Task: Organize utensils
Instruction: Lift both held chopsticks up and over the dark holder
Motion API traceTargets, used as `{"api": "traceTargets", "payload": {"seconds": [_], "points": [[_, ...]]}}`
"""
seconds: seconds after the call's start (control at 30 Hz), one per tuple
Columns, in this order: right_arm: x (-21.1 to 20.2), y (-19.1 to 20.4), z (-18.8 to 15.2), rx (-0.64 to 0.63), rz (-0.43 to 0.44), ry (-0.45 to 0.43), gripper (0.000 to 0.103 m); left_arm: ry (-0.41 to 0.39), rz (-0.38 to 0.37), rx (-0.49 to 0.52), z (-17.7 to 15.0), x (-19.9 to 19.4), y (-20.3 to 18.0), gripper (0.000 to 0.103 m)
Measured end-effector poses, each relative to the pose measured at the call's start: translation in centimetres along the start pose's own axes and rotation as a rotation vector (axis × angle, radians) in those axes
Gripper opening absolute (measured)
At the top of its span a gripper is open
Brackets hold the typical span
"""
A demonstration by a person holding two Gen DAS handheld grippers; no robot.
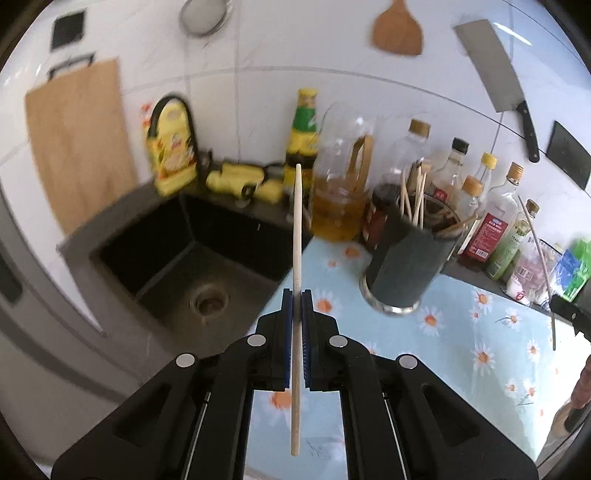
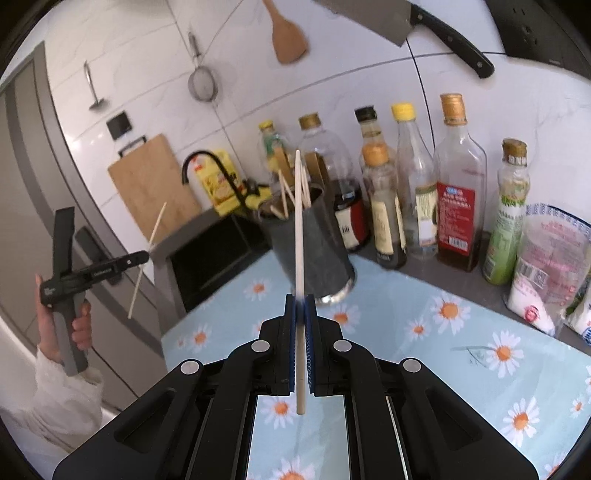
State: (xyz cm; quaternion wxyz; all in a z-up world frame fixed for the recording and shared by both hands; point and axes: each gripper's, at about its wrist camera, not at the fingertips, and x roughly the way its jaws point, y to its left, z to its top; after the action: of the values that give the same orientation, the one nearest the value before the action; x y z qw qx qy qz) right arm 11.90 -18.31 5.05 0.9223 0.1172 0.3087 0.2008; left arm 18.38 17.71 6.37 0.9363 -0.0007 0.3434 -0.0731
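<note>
Here, nearest the lens, the left gripper is clenching one pale chopstick between its blue pads, stick running straight up past the fingertips w/ its lower end hanging back under the body. The right gripper is doing the same w/ a second chopstick, pads pressing on it at mid-length. In the right wrist view, a hand in a white sleeve is gripping the left tool's handle at the far left.

Below both tools a light blue mat w/ daisy print is covering the counter. On the mat, just beyond the fingertips, a dark round holder is standing, tilted by the lens, w/ several more chopsticks sticking out of its top.

Left of the mat a dark square sink is sitting w/ a black tap behind it. Behind the holder, bottles of oil & sauce are lining the grey counter edge, w/ bagged goods at far right.

Farthest back, on the white tiled wall, a wooden cutting board, strainer, wooden spatula & cleaver are hanging.
</note>
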Motion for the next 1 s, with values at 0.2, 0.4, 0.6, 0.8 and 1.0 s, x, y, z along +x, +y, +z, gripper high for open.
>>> {"api": "traceTargets", "payload": {"seconds": [0.2,0.4,0.6,0.8,1.0], "points": [[0.2,1.0,1.7,0.042,0.049,-0.161,0.005,-0.09,-0.114,0.069,4.0,1.7,-1.0,0.005],[0.3,2.6,3.3,0.032,0.057,-0.306,0.005,-0.175,-0.26,0.127,7.1,3.1,-2.4,0.005],[1.7,3.0,4.8,0.037,0.025,-0.377,0.005,-0.28,-0.468,0.158,8.5,4.3,-3.2,0.005],[3.3,3.0,5.6,0.039,0.023,-0.431,0.005,-0.425,-0.652,0.121,9.1,5.1,-2.6,0.005],[4.9,2.1,5.8,0.066,0.087,-0.495,0.005,-0.44,-0.804,0.07,9.7,7.5,-2.1,0.005]]}}
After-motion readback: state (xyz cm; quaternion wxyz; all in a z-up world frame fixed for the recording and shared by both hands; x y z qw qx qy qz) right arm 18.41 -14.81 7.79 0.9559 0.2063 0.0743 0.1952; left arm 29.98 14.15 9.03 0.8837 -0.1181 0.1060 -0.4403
